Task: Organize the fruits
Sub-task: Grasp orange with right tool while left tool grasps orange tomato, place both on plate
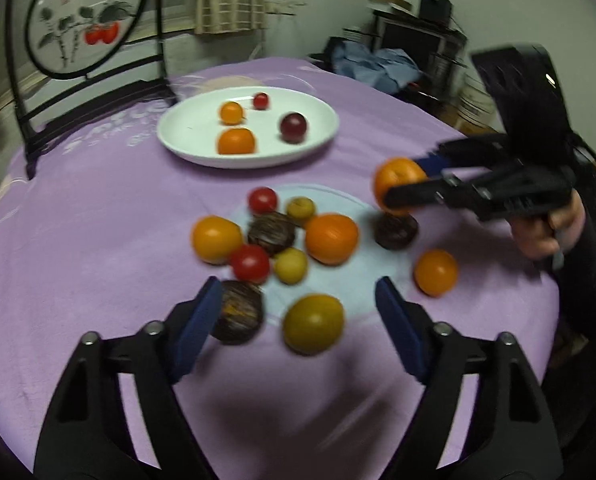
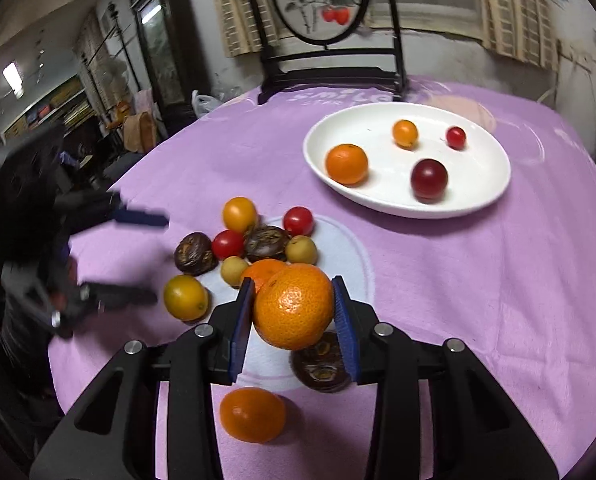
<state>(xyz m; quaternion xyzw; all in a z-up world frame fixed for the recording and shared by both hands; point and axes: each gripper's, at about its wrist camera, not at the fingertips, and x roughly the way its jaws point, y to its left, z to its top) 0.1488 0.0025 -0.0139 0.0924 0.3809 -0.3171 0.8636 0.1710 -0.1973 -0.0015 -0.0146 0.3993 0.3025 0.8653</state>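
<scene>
**Right claw lifts a mandarin, left claw empty**

Right gripper [image 2: 294,312] is clamped on a mandarin [image 2: 294,306], its blue pads pressing both sides, held above the purple tablecloth [image 2: 458,280]. My left gripper [image 1: 298,312] hangs with jaws apart and nothing between them, above a yellow-green citrus [image 1: 313,323] and a dark brown fruit [image 1: 240,312], possibly a passion fruit; blur makes it hard to tell. Beyond lies the loose pile of oranges, red tomatoes and small yellow fruits. Farthest, the white plate [image 2: 494,184] carries two oranges, a plum and a cherry tomato.
</scene>
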